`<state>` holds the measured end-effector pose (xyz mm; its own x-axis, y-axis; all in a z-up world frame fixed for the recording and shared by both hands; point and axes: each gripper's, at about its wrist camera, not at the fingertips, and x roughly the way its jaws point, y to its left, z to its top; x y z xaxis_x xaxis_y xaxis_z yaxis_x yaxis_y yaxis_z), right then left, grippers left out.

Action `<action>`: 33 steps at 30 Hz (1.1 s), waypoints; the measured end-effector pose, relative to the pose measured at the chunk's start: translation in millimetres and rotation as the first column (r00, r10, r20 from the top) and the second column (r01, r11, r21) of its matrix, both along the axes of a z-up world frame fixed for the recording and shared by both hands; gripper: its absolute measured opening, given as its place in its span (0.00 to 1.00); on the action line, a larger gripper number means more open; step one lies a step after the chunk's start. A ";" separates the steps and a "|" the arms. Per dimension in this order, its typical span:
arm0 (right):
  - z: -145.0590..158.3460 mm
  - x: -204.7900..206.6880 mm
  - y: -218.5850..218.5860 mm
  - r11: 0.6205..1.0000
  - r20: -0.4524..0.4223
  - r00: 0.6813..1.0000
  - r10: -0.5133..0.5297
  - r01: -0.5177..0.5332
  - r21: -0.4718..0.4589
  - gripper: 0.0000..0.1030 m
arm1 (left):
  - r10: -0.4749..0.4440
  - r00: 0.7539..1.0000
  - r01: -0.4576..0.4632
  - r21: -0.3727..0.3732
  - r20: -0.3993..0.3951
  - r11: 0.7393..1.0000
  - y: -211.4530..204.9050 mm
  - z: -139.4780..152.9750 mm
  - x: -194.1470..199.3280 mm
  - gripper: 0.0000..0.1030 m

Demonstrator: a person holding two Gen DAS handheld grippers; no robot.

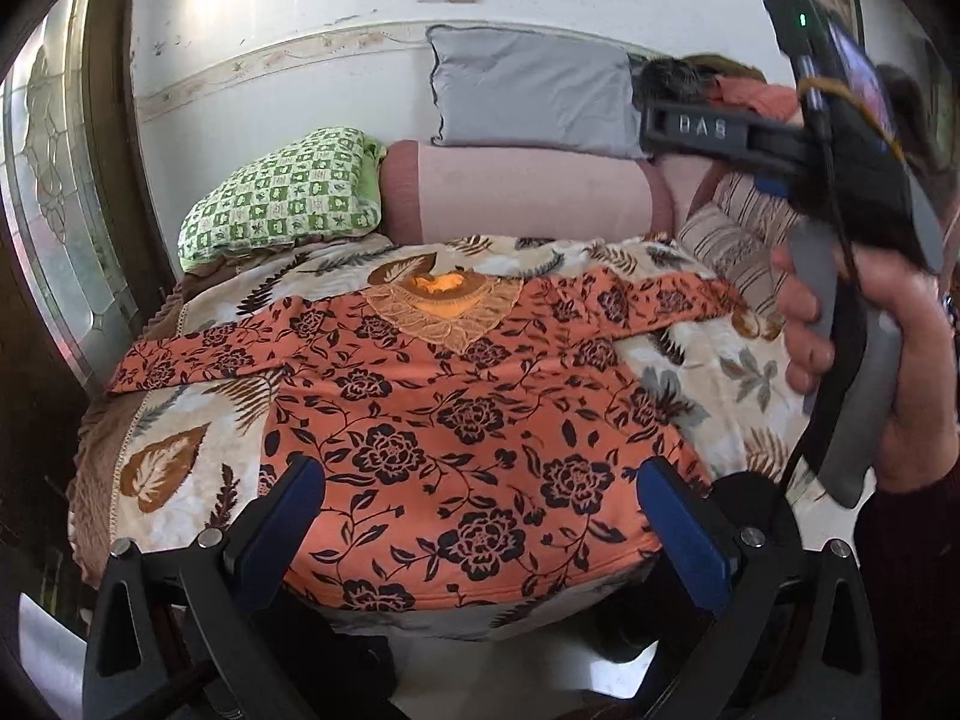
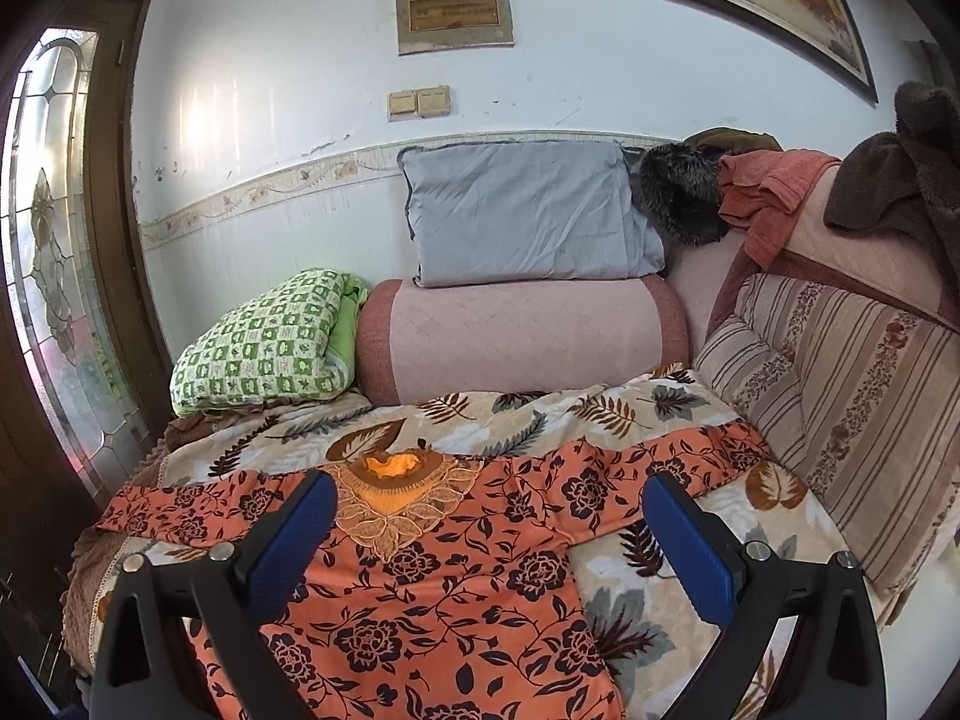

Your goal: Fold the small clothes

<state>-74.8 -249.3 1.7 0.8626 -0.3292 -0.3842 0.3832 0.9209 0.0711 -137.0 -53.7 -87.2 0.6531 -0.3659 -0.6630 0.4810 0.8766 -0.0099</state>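
Orange floral top (image 1: 456,420) spread flat, unfolded, on leaf-print blanket (image 1: 180,468), both sleeves out. Left gripper (image 1: 480,498) above hem, jaws wide apart, holding nothing. Right gripper (image 2: 489,516) likewise wide apart, empty, over neckline area.

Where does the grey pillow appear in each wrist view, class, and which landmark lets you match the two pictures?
Left wrist view: grey pillow upper centre, atop the pink bolster.
Right wrist view: grey pillow centre, slightly above the middle, on the same bolster.
Shared landmark: the green checked pillow to its lower left.
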 end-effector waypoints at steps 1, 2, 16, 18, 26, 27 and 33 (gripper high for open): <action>1.0 -0.1 -0.2 1.000 0.002 1.000 -0.001 0.001 -0.002 1.00 | 0.003 1.000 -0.003 0.011 0.007 1.000 -1.9 0.2 0.4 1.00; 1.0 -0.6 -0.6 1.000 0.003 1.000 -0.002 0.002 -0.004 1.00 | 0.007 1.000 -0.008 0.017 0.022 1.000 -4.3 0.6 0.5 1.00; -9.8 11.3 1.1 1.000 -0.063 0.998 -0.003 0.003 -0.001 1.00 | 0.276 0.925 -0.314 0.115 0.263 0.942 5.2 48.9 97.9 1.00; -9.7 12.5 2.9 1.000 -0.068 0.998 0.003 -0.003 -0.004 1.00 | 0.299 0.910 -0.343 0.118 0.288 0.932 5.3 57.4 105.0 1.00; -10.0 16.4 17.7 0.999 -0.081 0.996 0.042 -0.044 -0.016 1.00 | 0.334 0.899 -0.369 0.082 0.283 0.926 14.6 77.6 111.5 1.00; -9.7 16.9 20.1 0.999 -0.084 0.995 0.047 -0.049 -0.018 1.00 | 0.338 0.899 -0.371 0.078 0.278 0.925 11.5 79.1 114.0 1.00; -8.5 17.2 31.3 0.997 -0.088 0.994 0.069 -0.072 -0.034 1.00 | 0.359 0.893 -0.389 0.065 0.274 0.919 16.5 82.0 117.0 1.00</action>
<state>-57.5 -218.0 -6.8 0.8482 -0.2839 -0.4471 0.3202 0.9473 0.0059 -20.0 -37.1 -5.1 0.8764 0.0072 -0.4815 0.0905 0.9796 0.1793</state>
